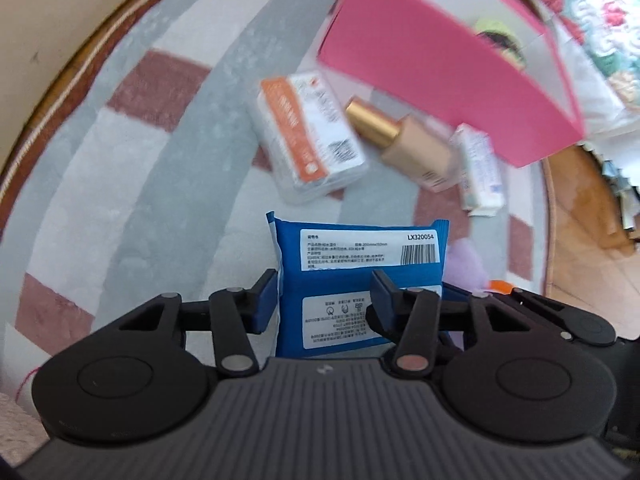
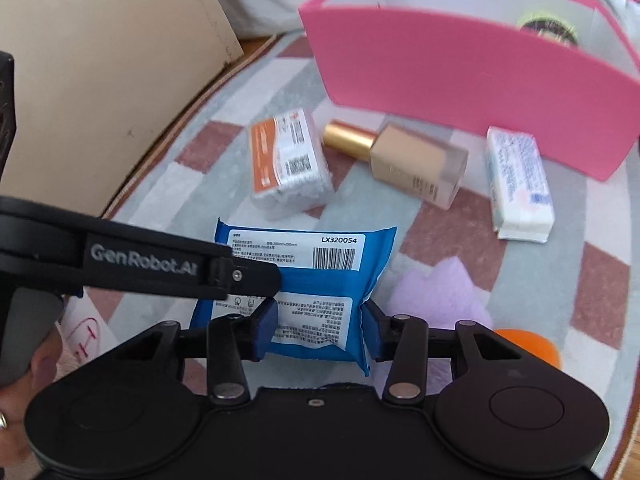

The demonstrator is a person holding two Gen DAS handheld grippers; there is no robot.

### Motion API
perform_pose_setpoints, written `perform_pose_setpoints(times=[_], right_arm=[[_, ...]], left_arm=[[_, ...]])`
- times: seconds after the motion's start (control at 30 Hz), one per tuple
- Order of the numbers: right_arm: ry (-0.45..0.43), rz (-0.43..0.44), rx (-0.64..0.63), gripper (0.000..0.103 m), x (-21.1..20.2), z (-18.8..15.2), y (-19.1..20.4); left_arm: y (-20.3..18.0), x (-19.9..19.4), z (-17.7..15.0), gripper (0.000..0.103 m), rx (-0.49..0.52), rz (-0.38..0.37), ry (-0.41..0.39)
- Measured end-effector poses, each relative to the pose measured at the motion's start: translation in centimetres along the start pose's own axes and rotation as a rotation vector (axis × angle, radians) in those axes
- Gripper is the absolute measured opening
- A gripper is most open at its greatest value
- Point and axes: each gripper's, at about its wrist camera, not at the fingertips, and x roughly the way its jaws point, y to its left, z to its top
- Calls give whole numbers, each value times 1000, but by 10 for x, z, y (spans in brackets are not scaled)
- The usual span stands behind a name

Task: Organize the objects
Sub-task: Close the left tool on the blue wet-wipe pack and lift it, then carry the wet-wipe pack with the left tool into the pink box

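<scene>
A blue wipes pack (image 1: 356, 276) (image 2: 308, 280) sits between the fingers of both grippers. My left gripper (image 1: 324, 300) is closed on its sides; its finger also shows as a black bar in the right wrist view (image 2: 240, 276). My right gripper (image 2: 318, 330) clamps the pack's near end. Beyond lie an orange-and-white box (image 1: 308, 140) (image 2: 288, 164), a gold-capped foundation bottle (image 1: 404, 144) (image 2: 404, 160) and a small white box (image 1: 480, 172) (image 2: 518, 184). A pink open box (image 1: 436, 64) (image 2: 472, 80) stands behind them.
Everything lies on a grey, white and maroon checked rug (image 1: 160, 152) (image 2: 540, 260). A purple foam piece (image 2: 436, 292) and an orange ball (image 2: 532, 346) lie to the right of the pack. A beige board (image 2: 100, 80) stands at the left. Wooden floor (image 1: 588, 248) shows at the right.
</scene>
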Motion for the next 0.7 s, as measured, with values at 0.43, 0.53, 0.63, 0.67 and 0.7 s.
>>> perform_pose_setpoints(times=[0.43,0.53,0.63,0.67,0.7], right_arm=[[8,-30,-50,52,-95,3,25],[7,-25,-65,52,-110,-1,29],[-6,-32,-87,52,-126,-1,34],[-12,-35,-95,52,-133,-1,35],[-19,-36,-101,52,-137,0,36]], left_arm=[[-35,-83,-19,48,142,-80,-24],[-45,-99,-23,48,173,-73,-33],[-55,-115,-25,48,196,-75,-41],[-58,-120,-25,48,203,-76,-46],[-61,-125,-25,48,213,-78,-52]])
